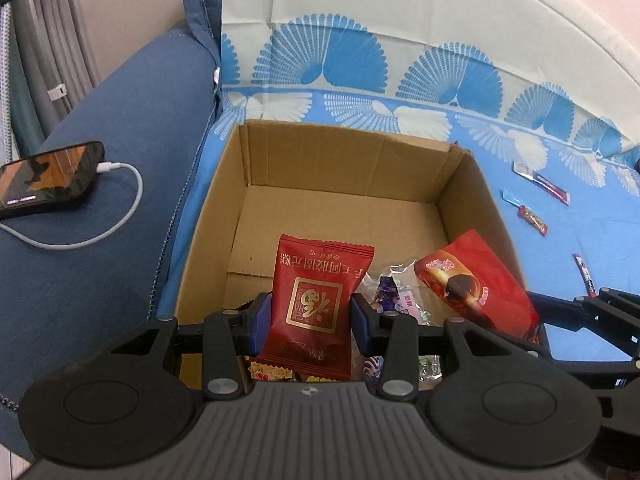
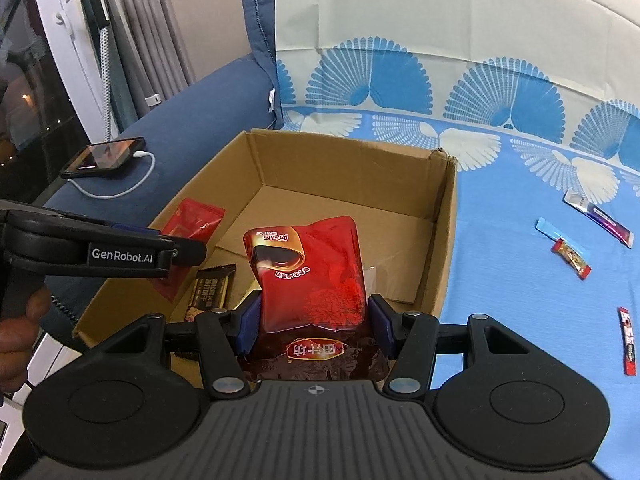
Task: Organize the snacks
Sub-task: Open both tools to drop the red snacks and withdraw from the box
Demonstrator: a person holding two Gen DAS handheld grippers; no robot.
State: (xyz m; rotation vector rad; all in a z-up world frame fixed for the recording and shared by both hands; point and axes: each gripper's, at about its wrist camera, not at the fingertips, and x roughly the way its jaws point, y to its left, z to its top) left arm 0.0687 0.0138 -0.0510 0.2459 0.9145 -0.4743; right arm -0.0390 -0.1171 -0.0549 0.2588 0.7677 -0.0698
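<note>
Holding both packets over the box [image 1: 224, 208], we grip a red packet [image 1: 314, 304] in our left gripper [image 1: 312, 316]. Our right gripper [image 2: 314, 324] clamps a red pouch [image 2: 312, 268].

Dark-red snack packet [image 1: 316, 304] and glossy red pouch [image 2: 310, 276] both upright over open cardboard box [image 1: 344, 168]; loose sticks [image 2: 568, 254] on blue bedsheet.

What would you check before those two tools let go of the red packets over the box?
1. Left tool clamps the dark red packet: ok.
2. Right tool clamps the glossy red pouch: ok.
3. Both packets hang over the cardboard box: ok.
4. Bare floor left inside the box: ok.
5. The two tools are clear of each other: ok.
6. Loose snack sticks on the blue cloth all boxed: not ok.
</note>
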